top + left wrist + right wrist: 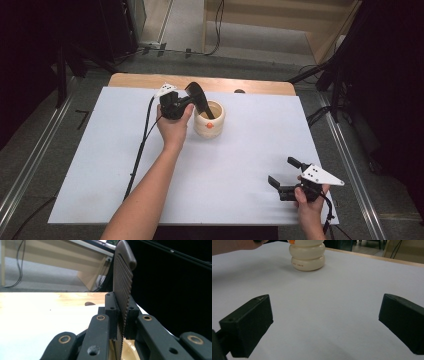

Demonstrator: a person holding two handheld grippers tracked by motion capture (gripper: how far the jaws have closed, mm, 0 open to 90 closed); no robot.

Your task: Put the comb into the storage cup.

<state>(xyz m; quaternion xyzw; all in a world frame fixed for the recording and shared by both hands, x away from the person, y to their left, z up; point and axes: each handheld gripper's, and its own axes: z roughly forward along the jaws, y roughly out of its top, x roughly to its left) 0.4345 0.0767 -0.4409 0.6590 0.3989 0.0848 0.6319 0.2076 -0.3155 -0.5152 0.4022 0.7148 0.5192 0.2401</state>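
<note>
Comb point(200, 98) in your left gripper point(192, 103) is hanging over the cream ridged cup point(209, 121) near the far middle of the white worktop point(100, 165); the gripper is pinching its toothed edge, long axis tilting down from the far left, lower end dipping inside the cup's mouth. Your left hand point(173, 127) is touching the cup's side, while your right gripper point(285, 178), spread and empty, is waiting well apart at the near right corner.
</note>
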